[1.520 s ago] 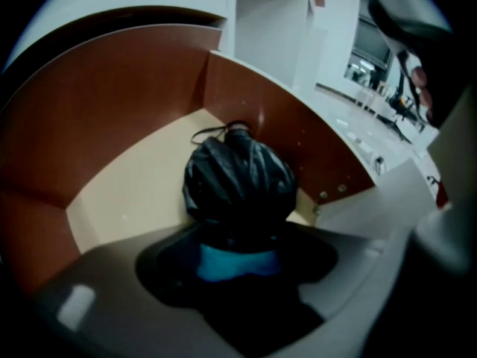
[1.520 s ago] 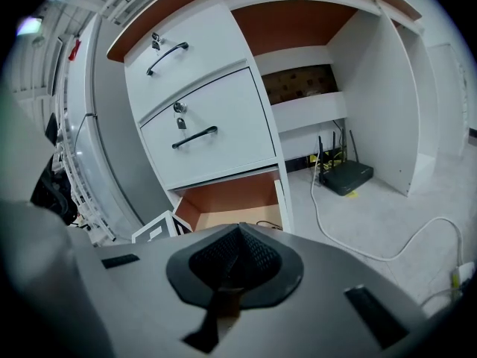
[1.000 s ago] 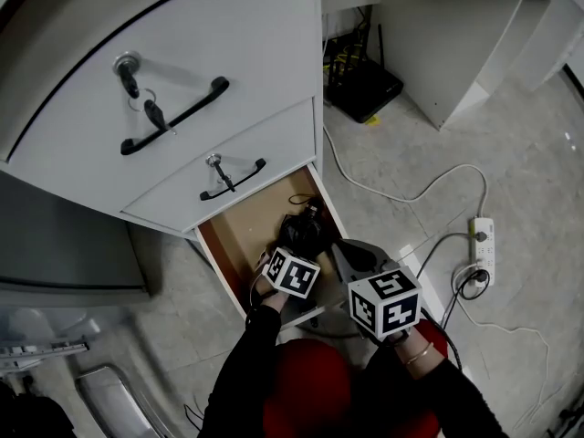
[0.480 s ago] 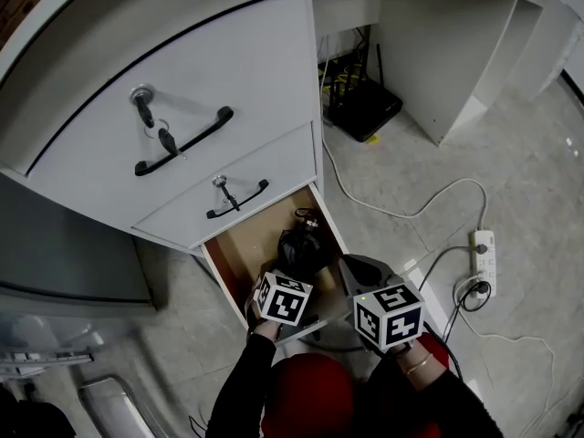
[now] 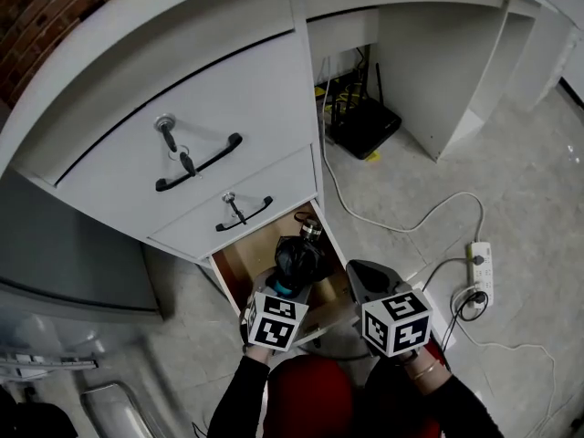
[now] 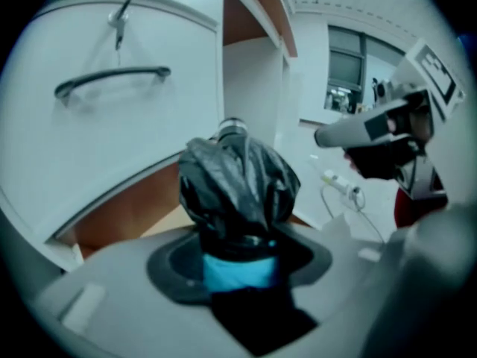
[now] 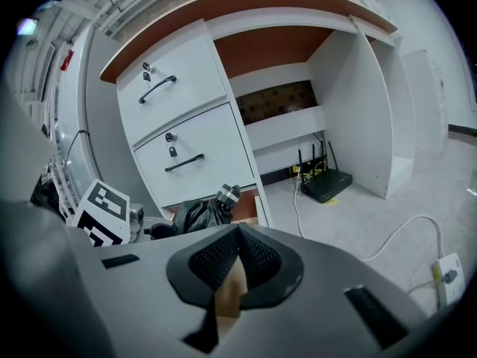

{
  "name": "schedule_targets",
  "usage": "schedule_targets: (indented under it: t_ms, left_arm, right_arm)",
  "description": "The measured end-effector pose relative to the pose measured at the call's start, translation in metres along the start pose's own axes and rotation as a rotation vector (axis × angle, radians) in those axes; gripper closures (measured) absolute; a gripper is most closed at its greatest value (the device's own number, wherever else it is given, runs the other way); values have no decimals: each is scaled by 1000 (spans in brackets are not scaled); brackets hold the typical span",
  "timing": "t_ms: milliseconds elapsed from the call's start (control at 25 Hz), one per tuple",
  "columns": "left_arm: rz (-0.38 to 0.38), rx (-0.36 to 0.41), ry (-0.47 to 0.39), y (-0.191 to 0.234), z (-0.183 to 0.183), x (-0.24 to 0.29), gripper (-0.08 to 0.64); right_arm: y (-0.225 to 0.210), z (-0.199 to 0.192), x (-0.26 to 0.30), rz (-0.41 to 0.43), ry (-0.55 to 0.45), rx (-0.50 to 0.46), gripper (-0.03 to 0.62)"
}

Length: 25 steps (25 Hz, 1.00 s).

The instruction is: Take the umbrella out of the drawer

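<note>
The black folded umbrella (image 5: 297, 258) hangs above the open bottom drawer (image 5: 239, 261), its metal-tipped end pointing toward the cabinet. My left gripper (image 5: 287, 290) is shut on the umbrella near its blue band. In the left gripper view the umbrella (image 6: 238, 185) fills the space between the pads, with the drawer's wooden inside (image 6: 127, 215) below it. My right gripper (image 5: 365, 279) hovers to the right of the umbrella, apart from it. In the right gripper view its pads (image 7: 237, 256) meet at the tip with nothing held, and the umbrella (image 7: 197, 215) shows ahead to the left.
Two shut white drawers with black handles (image 5: 199, 162) and keys in their locks stand above the open one. A black router (image 5: 365, 121) sits in the desk's alcove. A white cable and a power strip (image 5: 481, 249) lie on the tiled floor to the right.
My left gripper has risen with the umbrella, lifting it up from inside the drawer. The right gripper has risen slightly beside it.
</note>
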State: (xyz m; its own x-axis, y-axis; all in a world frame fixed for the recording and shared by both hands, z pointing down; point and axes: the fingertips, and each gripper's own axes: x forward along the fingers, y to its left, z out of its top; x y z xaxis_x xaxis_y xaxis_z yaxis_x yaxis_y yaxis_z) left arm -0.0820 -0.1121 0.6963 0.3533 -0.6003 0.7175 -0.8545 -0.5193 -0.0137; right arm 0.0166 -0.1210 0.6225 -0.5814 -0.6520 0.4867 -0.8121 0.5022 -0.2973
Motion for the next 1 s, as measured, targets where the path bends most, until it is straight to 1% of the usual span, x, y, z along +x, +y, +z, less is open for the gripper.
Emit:
schedule_targets:
  t_ms: [160, 240, 400, 640, 800, 1000]
  left_arm:
    - [18, 48, -51, 0, 24, -22, 327]
    - [26, 60, -78, -1, 35, -33, 325]
    - [30, 49, -136, -2, 53, -58, 325]
    - [55, 31, -227, -3, 76, -94, 325]
    - [84, 23, -270, -2, 85, -117, 325]
    - [98, 4, -320, -2, 93, -143, 325]
  right_arm:
    - [-1, 23, -11, -7, -39, -23, 594]
    - [-1, 31, -17, -13, -53, -35, 594]
    - [-1, 44, -28, -20, -74, -44, 595]
    - [7, 63, -45, -6, -128, -65, 595]
    - [14, 70, -55, -1, -162, -68, 595]
    - [21, 79, -69, 1, -193, -68, 595]
